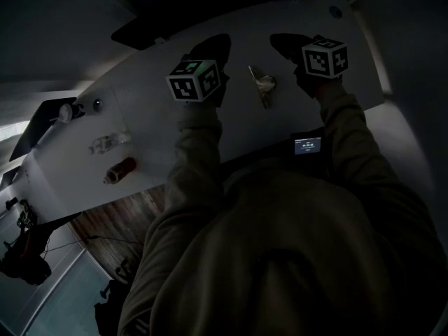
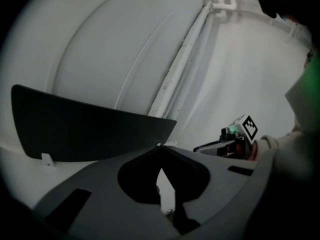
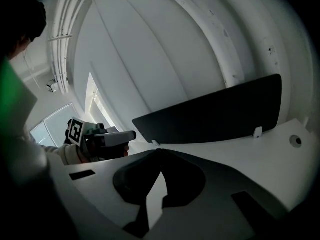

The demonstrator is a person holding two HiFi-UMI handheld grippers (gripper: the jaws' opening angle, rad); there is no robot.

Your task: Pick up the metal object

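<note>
Metal object [image 1: 262, 84] lay on the white table [image 1: 150, 114], between the two grippers and touching neither. Left gripper [image 2: 160, 151] had its jaws closed tip to tip with nothing held. Right gripper [image 3: 159, 154] was likewise closed and empty. Well to the left lay a red item [image 1: 120, 170].

Dim room: white table [image 1: 63, 166], dark divider panel [image 3: 215, 113], wood floor [image 1: 115, 226].

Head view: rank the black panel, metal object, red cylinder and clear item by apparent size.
Largest: black panel.
Then metal object, clear item and red cylinder: about alike, too close to rank.
</note>
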